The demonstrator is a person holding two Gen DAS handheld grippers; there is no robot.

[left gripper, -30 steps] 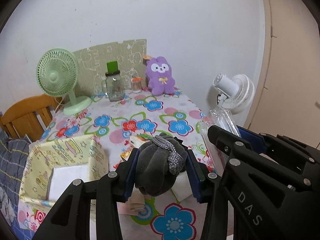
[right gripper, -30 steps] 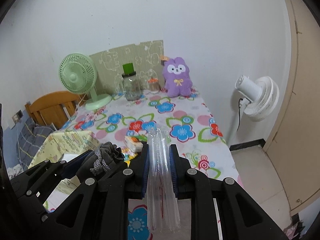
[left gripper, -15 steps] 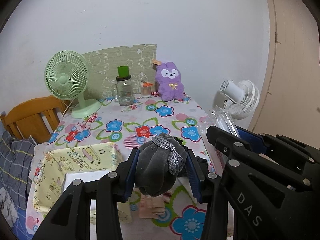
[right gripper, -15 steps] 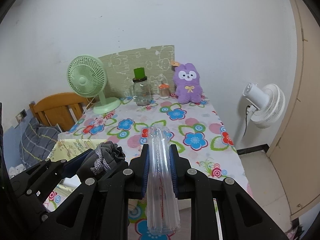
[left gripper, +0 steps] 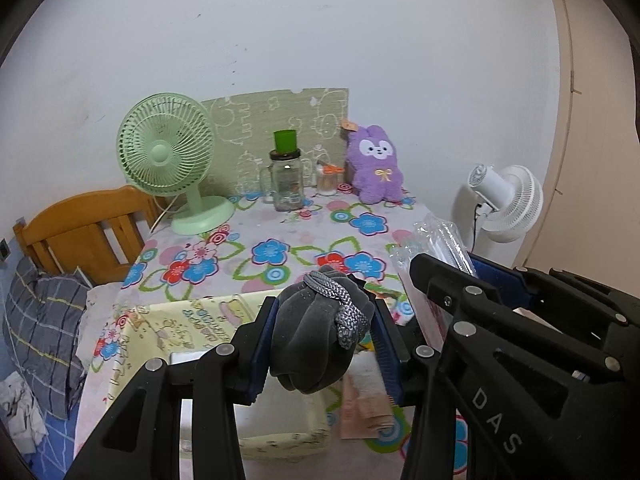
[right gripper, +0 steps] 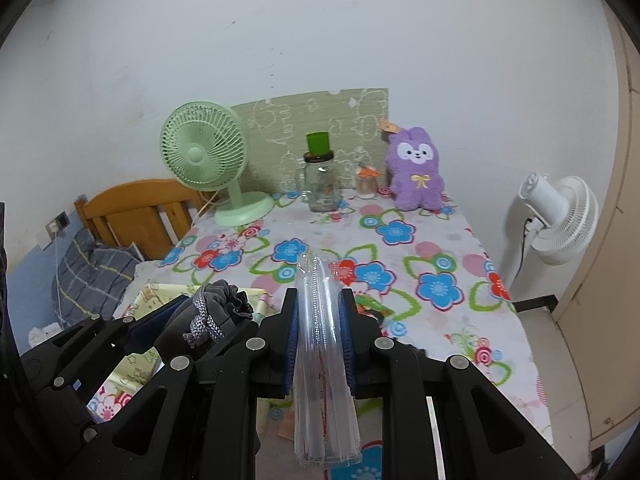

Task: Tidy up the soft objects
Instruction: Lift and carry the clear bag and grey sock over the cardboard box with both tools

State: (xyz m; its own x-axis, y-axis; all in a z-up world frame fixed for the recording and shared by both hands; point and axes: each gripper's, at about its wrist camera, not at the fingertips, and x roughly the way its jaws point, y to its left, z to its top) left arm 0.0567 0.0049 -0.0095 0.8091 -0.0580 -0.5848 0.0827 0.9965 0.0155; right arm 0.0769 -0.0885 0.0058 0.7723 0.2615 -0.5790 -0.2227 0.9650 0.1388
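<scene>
- While both tools hang above the near end of the flowered tablecloth (right gripper: pixel 436 240), the left gripper (left gripper: pixel 324 336) is clamped on a grey velvet drawstring pouch (left gripper: pixel 316 340), a soft, creased, rounded bundle with a braided grey cord (left gripper: pixel 340 304) knotted across its top.
- The pouch sits between the blue ribbed pads (left gripper: pixel 260 344), over the yellow printed fabric box (left gripper: pixel 192 320).
- The right gripper (right gripper: pixel 322 336) is closed narrowly on a clear plastic packet (right gripper: pixel 324 360), flat, glossy and ridged lengthwise, standing on edge between the pads.
- Left wrist view only: the box's white interior and a pink folded item (left gripper: pixel 368 408) on the cloth beside it; the packet (left gripper: pixel 440 240) appears side-on, wider.
- Right wrist view only: the full right edge of the table, and the pouch (right gripper: pixel 220 312) from the side, showing its gathered mouth.
- Both views: a green mesh desk fan (right gripper: pixel 204 156), a glass jar (right gripper: pixel 320 184) under a green cup, a purple plush rabbit (right gripper: pixel 416 172) against the wall, and a white floor fan (right gripper: pixel 560 216).
</scene>
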